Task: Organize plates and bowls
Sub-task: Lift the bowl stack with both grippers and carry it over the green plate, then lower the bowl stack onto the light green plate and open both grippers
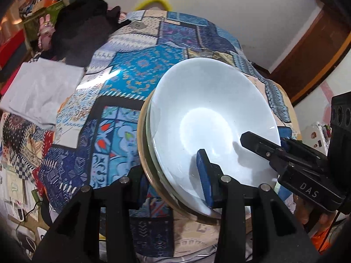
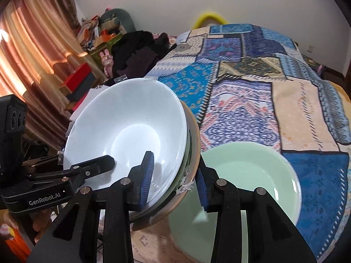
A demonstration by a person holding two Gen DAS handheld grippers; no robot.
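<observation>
While we hold the stack of dishes (image 1: 210, 118) up over the patchwork bedspread (image 1: 140, 70), each of our 2 grippers clamps one side of its rim. The stack is tilted, with a white bowl (image 2: 122, 129) on top, a thin greenish dish edge under it and a tan plate rim (image 2: 194, 144) at the bottom.

In the left wrist view, the left gripper (image 1: 175, 182) has its jaws partly closed on the near rim: the blue-padded finger (image 1: 204, 175) lies inside the white bowl, the other finger sits below the tan plate. The right gripper (image 1: 263, 146) reaches in from the right edge, its upper finger resting on the bowl's inner wall.

In the right wrist view, the right gripper (image 2: 175, 179) grips the same stack from the opposite side: 1 blue pad (image 2: 147, 175) presses inside the white bowl, the other pad (image 2: 200, 188) stands outside the tan rim, so the jaws are narrowly parted and clenched on the stack. The tan rim shows a chipped, frayed spot (image 2: 185, 187) between the pads. The left gripper (image 2: 94, 166) comes in from the left, its finger on the bowl's inside.

A pale green bowl (image 2: 252, 175) sits apart on the bedspread, just right of the lifted stack and behind the right finger.
</observation>
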